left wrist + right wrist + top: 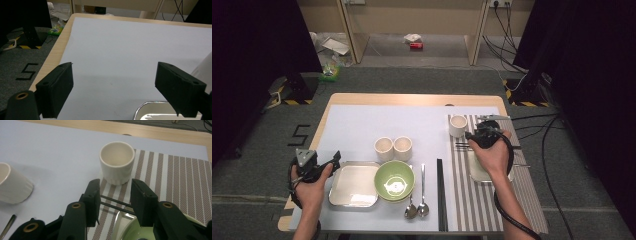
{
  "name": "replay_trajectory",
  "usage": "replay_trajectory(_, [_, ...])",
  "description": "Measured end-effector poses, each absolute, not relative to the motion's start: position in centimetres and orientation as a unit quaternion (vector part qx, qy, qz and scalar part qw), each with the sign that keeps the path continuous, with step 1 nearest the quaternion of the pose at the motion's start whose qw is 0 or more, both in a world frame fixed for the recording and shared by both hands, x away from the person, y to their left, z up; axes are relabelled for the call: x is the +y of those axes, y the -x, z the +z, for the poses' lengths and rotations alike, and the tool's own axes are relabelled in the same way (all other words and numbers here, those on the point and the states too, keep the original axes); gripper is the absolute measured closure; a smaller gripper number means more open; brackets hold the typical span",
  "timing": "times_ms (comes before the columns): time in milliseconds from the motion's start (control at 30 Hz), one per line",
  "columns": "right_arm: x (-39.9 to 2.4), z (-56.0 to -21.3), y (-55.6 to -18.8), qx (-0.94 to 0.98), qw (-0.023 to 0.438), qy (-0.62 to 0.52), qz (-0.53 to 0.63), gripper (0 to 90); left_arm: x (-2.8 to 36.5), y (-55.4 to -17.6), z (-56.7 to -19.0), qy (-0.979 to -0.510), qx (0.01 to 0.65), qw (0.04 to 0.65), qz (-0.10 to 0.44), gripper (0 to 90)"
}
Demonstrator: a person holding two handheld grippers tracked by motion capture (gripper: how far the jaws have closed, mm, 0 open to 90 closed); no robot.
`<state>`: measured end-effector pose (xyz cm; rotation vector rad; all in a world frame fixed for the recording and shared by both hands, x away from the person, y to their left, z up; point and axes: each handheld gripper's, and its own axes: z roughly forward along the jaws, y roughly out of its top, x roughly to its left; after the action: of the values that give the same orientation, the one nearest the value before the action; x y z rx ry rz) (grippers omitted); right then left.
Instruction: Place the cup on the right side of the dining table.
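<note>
My right gripper (472, 135) hovers over the striped placemat (522, 190), open, just behind a white cup (457, 125). In the right gripper view the cup (117, 165) stands upright ahead of the open right gripper (116, 187), with nothing between the pads. Thin black chopsticks (115, 203) lie on the mat below the jaws, beside a pale green bowl (130, 230). My left gripper (329, 161) rests open near the table's left front, next to a square metal tray (354, 184). From the left gripper view, the left gripper (113, 87) is wide open over bare sheet, the tray's rim (150, 110) below.
Two white cups (383, 148) (402, 147) stand mid-table behind a green bowl (395, 180). Two spoons (417, 205) and a black chopstick pair (440, 195) lie toward the front. A dish (479, 170) sits under my right hand. Cables trail off right.
</note>
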<state>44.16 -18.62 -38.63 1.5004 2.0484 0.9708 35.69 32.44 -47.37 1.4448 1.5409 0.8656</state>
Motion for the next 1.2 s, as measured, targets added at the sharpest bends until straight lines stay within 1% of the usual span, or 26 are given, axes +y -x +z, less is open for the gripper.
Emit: replay_trajectory(1200, [-19.3,-40.4,-39.8,0.731,0.219,-0.523,0.379,59.3,32.5,-35.7,-47.7,-0.577,0.615,0.412,0.345,14.0])
